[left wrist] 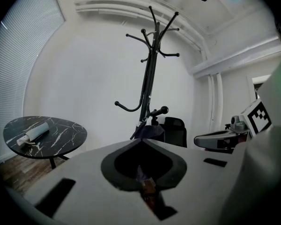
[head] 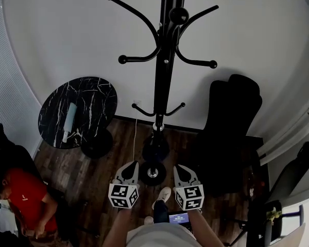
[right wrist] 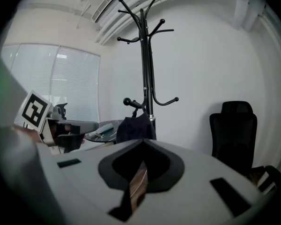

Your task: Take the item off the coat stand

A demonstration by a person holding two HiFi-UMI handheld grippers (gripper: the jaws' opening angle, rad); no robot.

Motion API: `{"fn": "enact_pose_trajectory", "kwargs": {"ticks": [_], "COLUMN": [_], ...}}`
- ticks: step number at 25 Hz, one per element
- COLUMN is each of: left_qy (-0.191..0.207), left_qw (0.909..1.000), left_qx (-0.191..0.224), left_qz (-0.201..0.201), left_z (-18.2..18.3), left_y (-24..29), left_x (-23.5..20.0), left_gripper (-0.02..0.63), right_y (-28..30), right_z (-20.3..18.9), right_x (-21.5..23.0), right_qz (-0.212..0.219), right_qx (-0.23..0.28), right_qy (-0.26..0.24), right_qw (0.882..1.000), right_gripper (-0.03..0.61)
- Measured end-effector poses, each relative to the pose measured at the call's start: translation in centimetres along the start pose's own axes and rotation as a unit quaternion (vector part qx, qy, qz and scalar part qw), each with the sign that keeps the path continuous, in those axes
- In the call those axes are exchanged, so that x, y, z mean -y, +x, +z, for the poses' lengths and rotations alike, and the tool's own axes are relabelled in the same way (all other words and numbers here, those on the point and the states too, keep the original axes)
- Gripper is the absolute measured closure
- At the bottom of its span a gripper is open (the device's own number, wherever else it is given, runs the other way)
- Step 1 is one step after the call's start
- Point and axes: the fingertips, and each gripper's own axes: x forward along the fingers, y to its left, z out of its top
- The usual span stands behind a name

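Observation:
A tall black coat stand point(head: 162, 60) rises in front of me, its curved hooks bare at the top. A dark item point(head: 155, 147) hangs low on the pole near the lower hooks, above the round base point(head: 153, 173). It shows as a dark bundle point(left wrist: 150, 131) in the left gripper view and as a dark bundle point(right wrist: 136, 128) in the right gripper view. My left gripper point(head: 131, 168) and right gripper point(head: 181, 170) are held side by side short of the stand. Both are shut with nothing between the jaws, as their own views confirm for the left point(left wrist: 141, 139) and the right point(right wrist: 141, 142).
A round black marble table point(head: 95, 94) with a pale rolled object point(head: 69, 120) stands left of the stand. A black office chair point(head: 232, 122) is on the right against the white wall. A person in a red shirt point(head: 23, 197) sits at lower left. The floor is dark wood.

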Motion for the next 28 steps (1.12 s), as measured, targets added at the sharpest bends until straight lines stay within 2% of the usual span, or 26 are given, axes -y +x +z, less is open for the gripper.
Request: {"fn": "enact_pose_trajectory", "kwargs": {"ticks": [6, 10, 12, 16, 18, 24, 28], "left_qy": [0.004, 0.036, 0.039, 0.021, 0.023, 0.034, 0.040], "left_qw": [0.9998, 0.9980, 0.9973, 0.9963, 0.9946, 0.9923, 0.9918], "left_qx": [-0.021, -0.051, -0.062, -0.082, -0.099, -0.117, -0.121], "left_qz": [-0.001, 0.001, -0.003, -0.012, -0.019, -0.025, -0.010], "left_z": [-0.7, -1.4, -1.9, -2.9, -3.5, -4.6, -4.5], "left_y": [1.9, 3.4, 4.0, 5.3, 5.8, 7.2, 8.1], "left_x": [-0.8, -0.7, -0.5, -0.4, -0.2, -0.1, -1.0], "left_gripper": [0.594, 0.591, 0.589, 0.487, 0.451, 0.424, 0.390], "right_y": [2.6, 4.4, 5.2, 7.1, 7.7, 9.3, 10.3], "right_z": [-0.4, -0.9, -1.1, -2.2, -3.0, -2.8, -1.8], "right_x": [1.0, 1.3, 1.6, 1.8, 1.9, 2.4, 2.5], "right_qz": [-0.001, 0.021, 0.024, 0.043, 0.050, 0.059, 0.062], "right_qx": [-0.019, -0.041, -0.051, -0.075, -0.089, -0.095, -0.088], "right_qy": [-0.008, -0.015, -0.021, -0.013, -0.014, -0.043, -0.066], "right_qw": [1.000, 0.999, 0.998, 0.996, 0.995, 0.993, 0.992], "right_gripper": [0.566, 0.559, 0.546, 0.513, 0.466, 0.379, 0.379]}}
